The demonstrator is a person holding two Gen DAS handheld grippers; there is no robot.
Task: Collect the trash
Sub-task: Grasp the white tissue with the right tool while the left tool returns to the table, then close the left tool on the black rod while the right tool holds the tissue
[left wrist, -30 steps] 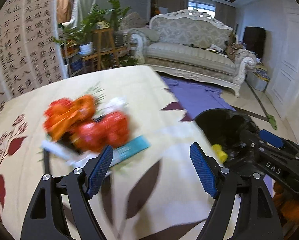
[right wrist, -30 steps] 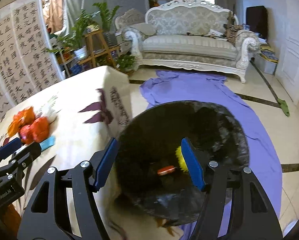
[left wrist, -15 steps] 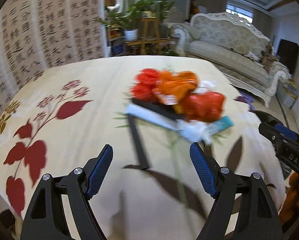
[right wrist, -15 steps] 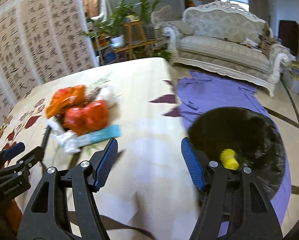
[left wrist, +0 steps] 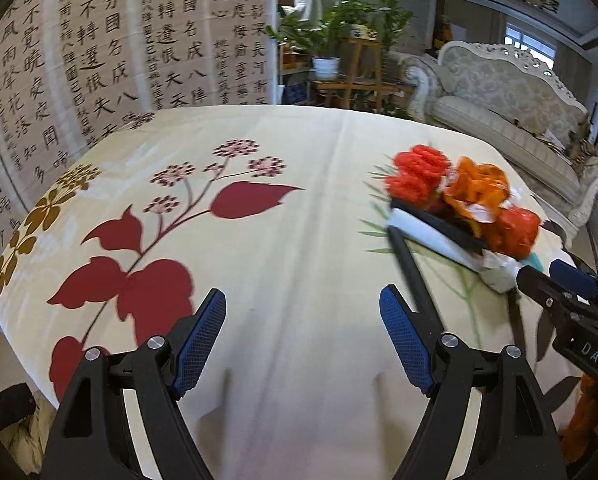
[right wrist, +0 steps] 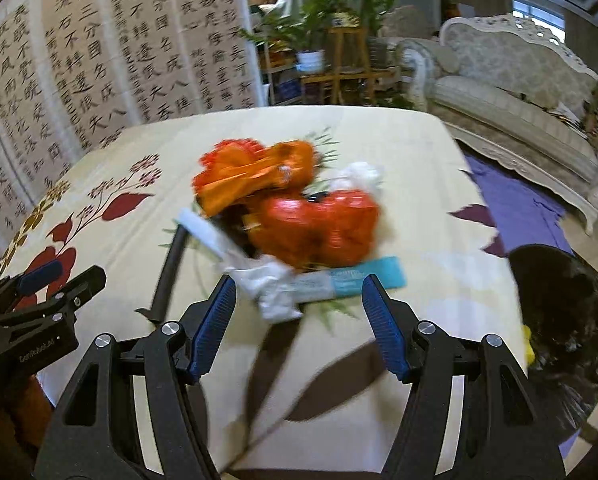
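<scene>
Left gripper (left wrist: 303, 336) fingers wide, empty, over floral worktop (left wrist: 259, 240). Right gripper (right wrist: 295, 320) fingers wide, empty, near red-orange trash pile (right wrist: 299, 208).

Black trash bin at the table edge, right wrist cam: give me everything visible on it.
The black round trash bin stands on the floor beside the right edge of the floral-cloth table, lower than the tabletop. It looks lined with a dark, crinkled plastic bag with a slight sheen. Its mouth is open and faces up. A small yellow piece shows inside near the table-side rim. A purple cloth lies on the floor behind it; whether they touch is unclear. The image edge cuts off the bin's right side. Neither gripper touches it.
</scene>
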